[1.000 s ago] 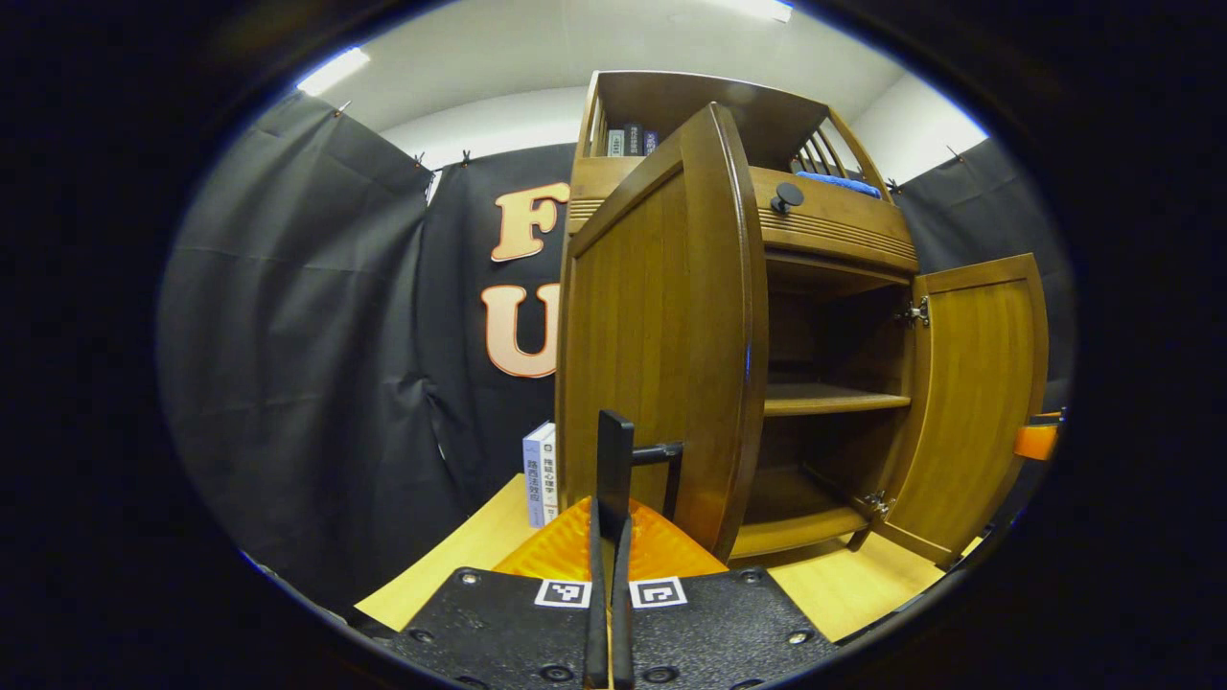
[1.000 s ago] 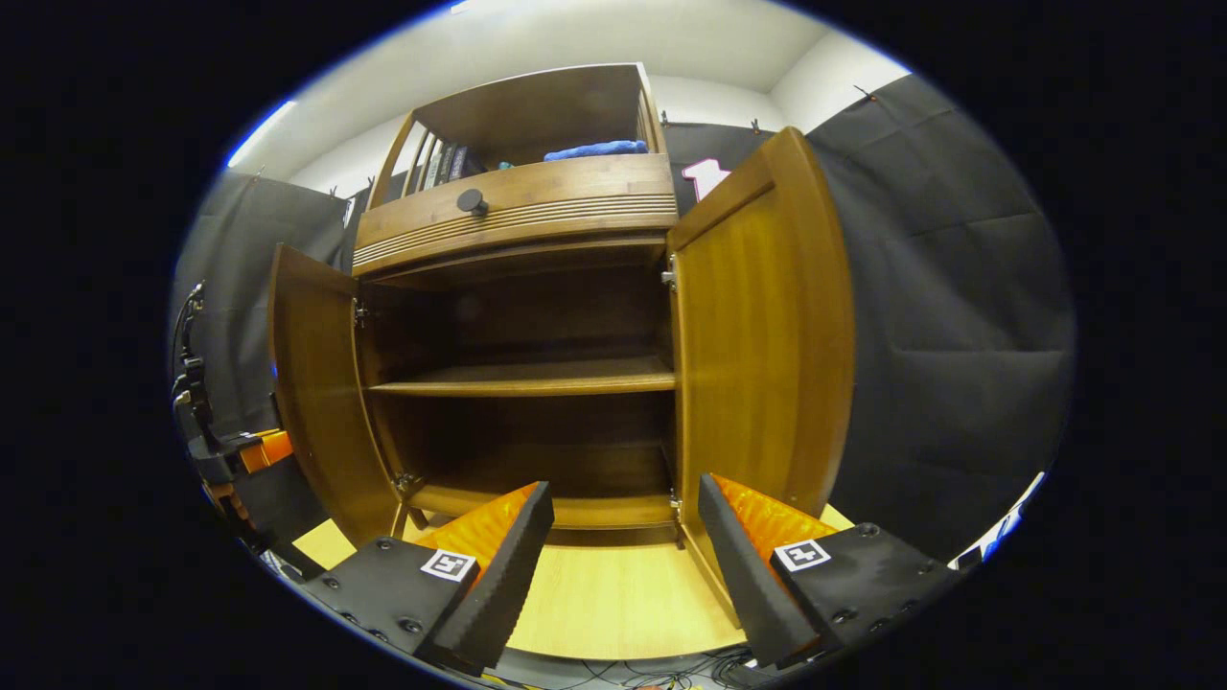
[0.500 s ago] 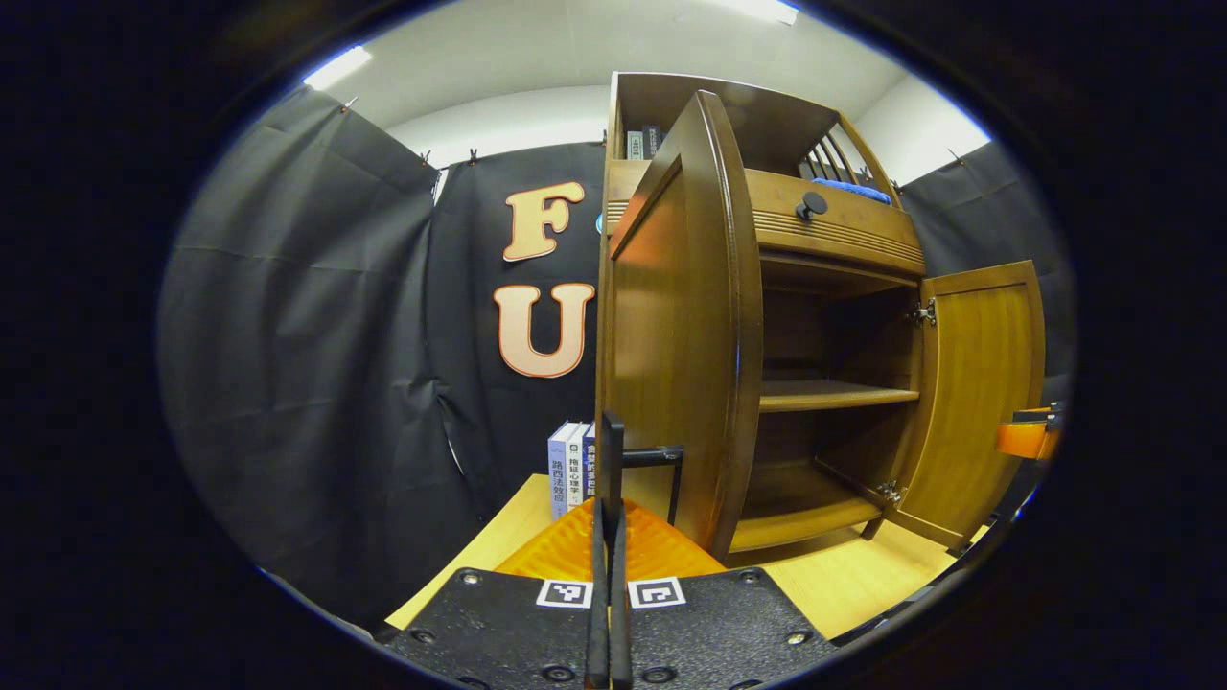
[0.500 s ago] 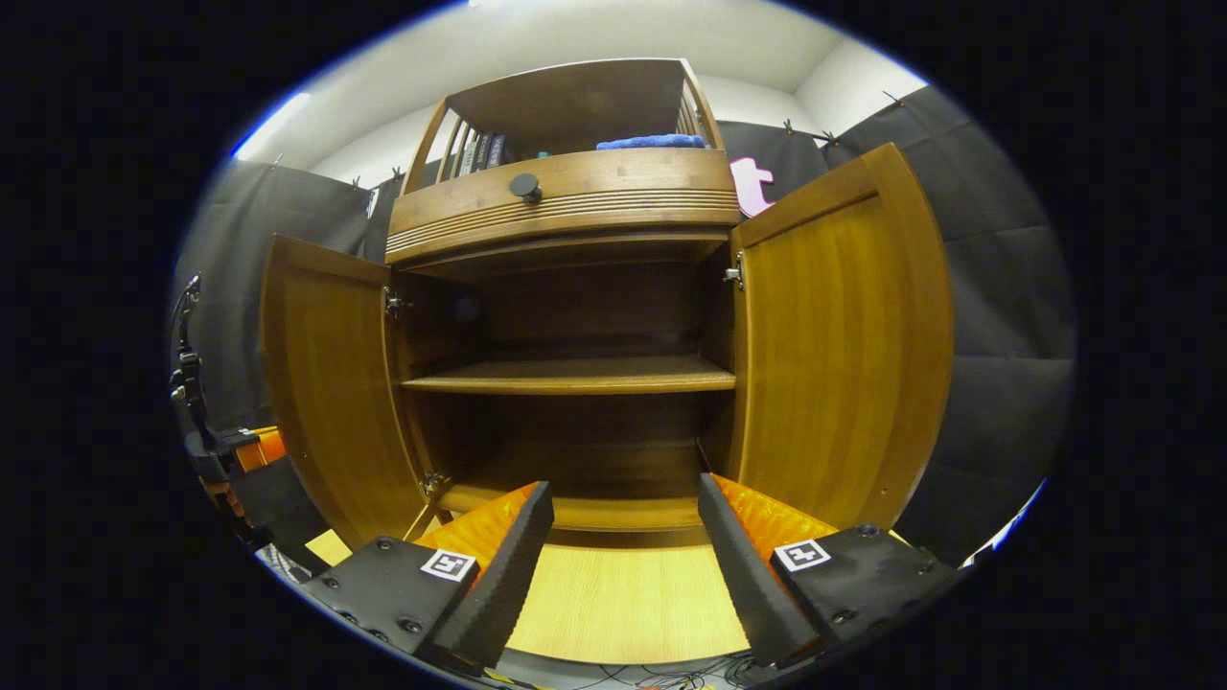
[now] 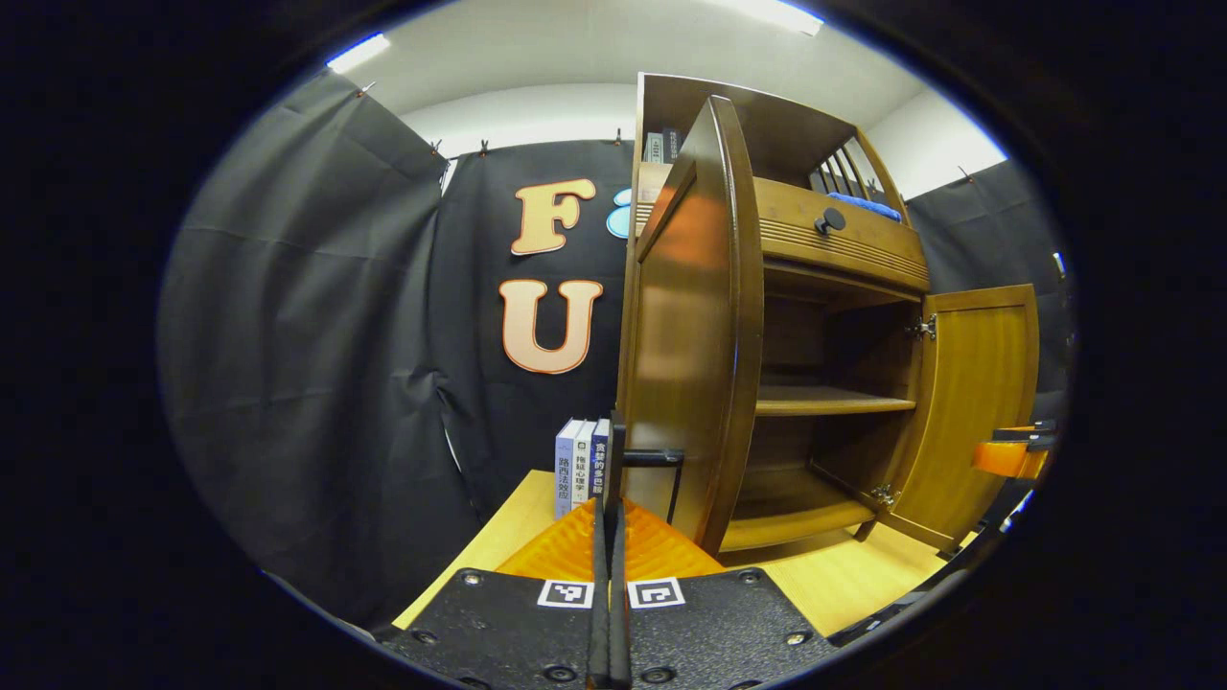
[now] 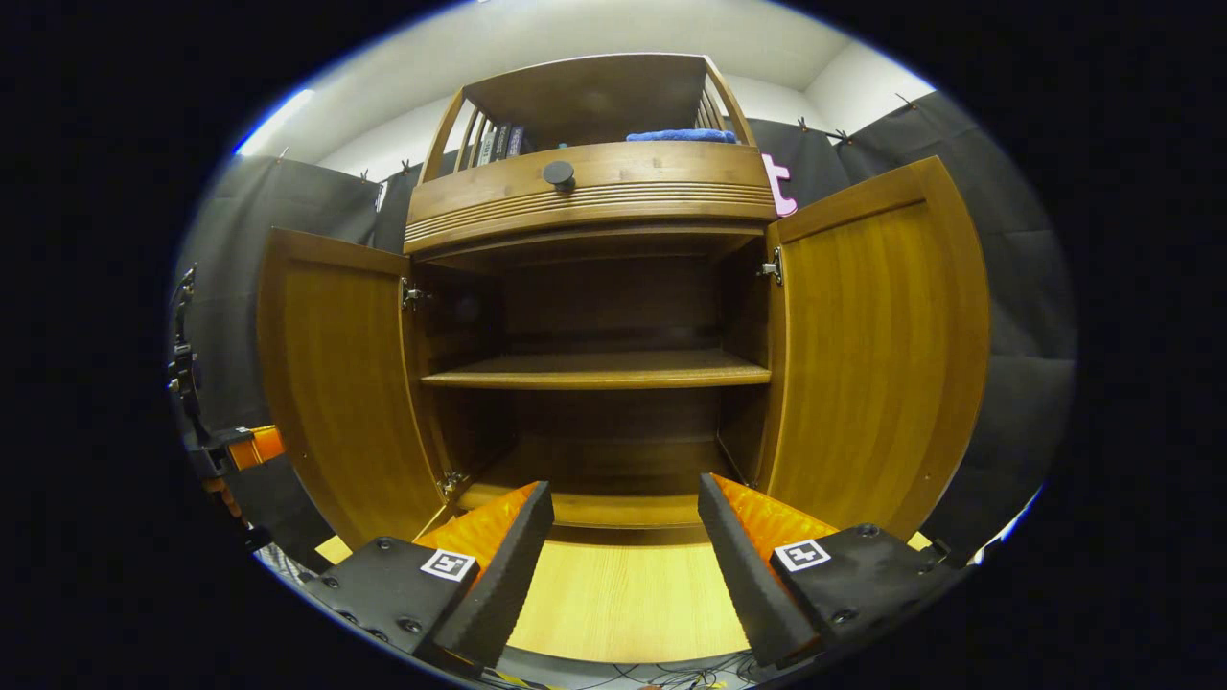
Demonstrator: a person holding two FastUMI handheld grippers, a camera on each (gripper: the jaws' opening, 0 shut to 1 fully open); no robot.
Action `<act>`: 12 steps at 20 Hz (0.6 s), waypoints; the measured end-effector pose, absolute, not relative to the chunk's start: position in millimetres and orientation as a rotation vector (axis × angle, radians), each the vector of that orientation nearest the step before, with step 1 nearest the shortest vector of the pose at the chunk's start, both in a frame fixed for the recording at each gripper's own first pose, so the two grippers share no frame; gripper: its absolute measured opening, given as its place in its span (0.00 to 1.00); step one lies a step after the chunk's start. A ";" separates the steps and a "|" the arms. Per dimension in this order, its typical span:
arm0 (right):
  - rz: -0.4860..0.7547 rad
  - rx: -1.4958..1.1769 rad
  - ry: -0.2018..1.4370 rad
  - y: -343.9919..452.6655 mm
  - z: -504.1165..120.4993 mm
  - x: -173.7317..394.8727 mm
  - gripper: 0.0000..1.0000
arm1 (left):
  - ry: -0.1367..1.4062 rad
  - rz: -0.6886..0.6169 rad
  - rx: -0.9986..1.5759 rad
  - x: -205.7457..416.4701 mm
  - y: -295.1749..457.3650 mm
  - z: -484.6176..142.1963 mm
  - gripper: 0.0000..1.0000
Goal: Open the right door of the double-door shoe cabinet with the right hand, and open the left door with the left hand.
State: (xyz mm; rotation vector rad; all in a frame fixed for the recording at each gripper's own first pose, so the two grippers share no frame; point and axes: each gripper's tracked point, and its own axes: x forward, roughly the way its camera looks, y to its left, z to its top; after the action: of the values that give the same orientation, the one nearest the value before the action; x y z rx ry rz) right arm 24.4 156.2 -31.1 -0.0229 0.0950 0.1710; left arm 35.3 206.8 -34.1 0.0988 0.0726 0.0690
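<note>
Gripping handle (image 5: 661, 458) with left gripper (image 5: 610, 498) pinched on it | right gripper (image 6: 625, 537) agape, empty | risk: overswinging left door (image 5: 685, 326) strains hinges.

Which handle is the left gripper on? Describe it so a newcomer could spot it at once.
Start at the wooden shoe cabinet with both doors swung open. Go to its left door, seen nearly edge-on in the left gripper view. Low on its outer face is a thin dark bar handle; the left gripper is closed there, unlike the round knob above.
</note>
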 end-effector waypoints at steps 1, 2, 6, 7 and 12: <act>0.171 -0.023 0.095 159.6 -32.2 26.0 0.98 | 0.074 0.068 0.095 34.6 209.0 -33.9 0.00; 0.172 -0.024 0.097 162.4 -32.8 25.9 0.98 | 0.077 0.067 0.089 35.2 211.5 -33.3 0.00; 0.169 -0.022 0.100 174.9 -36.5 25.3 1.00 | 0.084 0.056 0.076 32.2 219.1 -32.2 0.00; 0.166 -0.019 0.098 177.2 -36.3 23.9 1.00 | 0.085 0.055 0.082 31.7 221.8 -32.0 0.00; 0.152 -0.020 0.097 175.5 -32.3 20.8 0.98 | 0.099 0.126 0.111 24.8 254.7 -27.9 0.02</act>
State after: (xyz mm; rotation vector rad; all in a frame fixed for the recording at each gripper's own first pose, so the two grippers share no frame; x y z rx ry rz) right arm 20.8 175.5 -32.3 -0.0199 0.0972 0.1524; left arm 24.8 254.7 -27.9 0.1108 0.0990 0.1261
